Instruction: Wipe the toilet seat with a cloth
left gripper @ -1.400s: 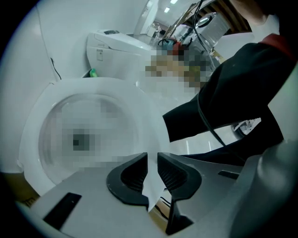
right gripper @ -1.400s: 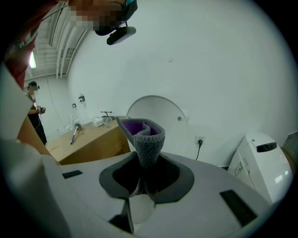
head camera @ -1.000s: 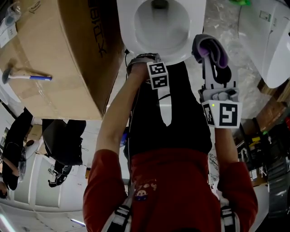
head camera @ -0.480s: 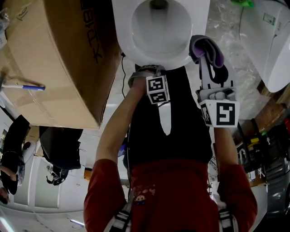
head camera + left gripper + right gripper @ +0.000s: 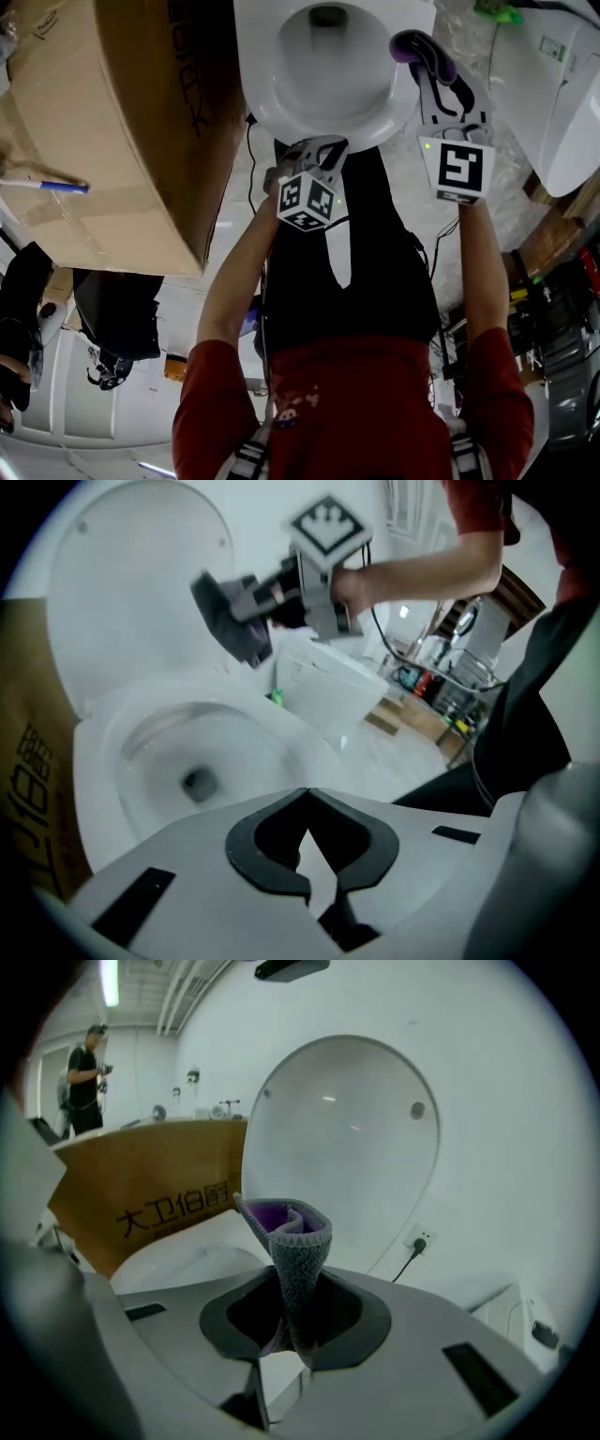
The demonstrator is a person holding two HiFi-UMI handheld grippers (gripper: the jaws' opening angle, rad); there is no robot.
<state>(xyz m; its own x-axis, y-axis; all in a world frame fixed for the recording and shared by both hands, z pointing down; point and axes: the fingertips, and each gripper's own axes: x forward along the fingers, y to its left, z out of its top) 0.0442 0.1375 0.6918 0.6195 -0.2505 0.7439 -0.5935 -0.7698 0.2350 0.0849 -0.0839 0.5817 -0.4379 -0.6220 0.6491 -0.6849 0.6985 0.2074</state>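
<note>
The white toilet (image 5: 328,56) stands at the top of the head view, its seat rim (image 5: 281,117) around the bowl and its lid (image 5: 347,1129) raised. My right gripper (image 5: 427,70) is shut on a grey and purple cloth (image 5: 422,47), which hangs just beside the rim's right side. In the right gripper view the cloth (image 5: 298,1241) sticks up from between the jaws. My left gripper (image 5: 323,148) hovers at the rim's near edge, shut with nothing in it. The left gripper view shows the bowl (image 5: 187,761) ahead and the cloth (image 5: 234,621) above it.
A large cardboard box (image 5: 103,122) stands tight against the toilet's left. Another white fixture (image 5: 553,84) sits at the right. A black cable (image 5: 251,150) runs along the floor, and a plug sits in a wall socket (image 5: 419,1238). A person (image 5: 86,1082) stands far behind.
My right gripper has carried the cloth forward to the bowl's right rim. The left gripper has twisted, so its marker cube now sits tilted.
</note>
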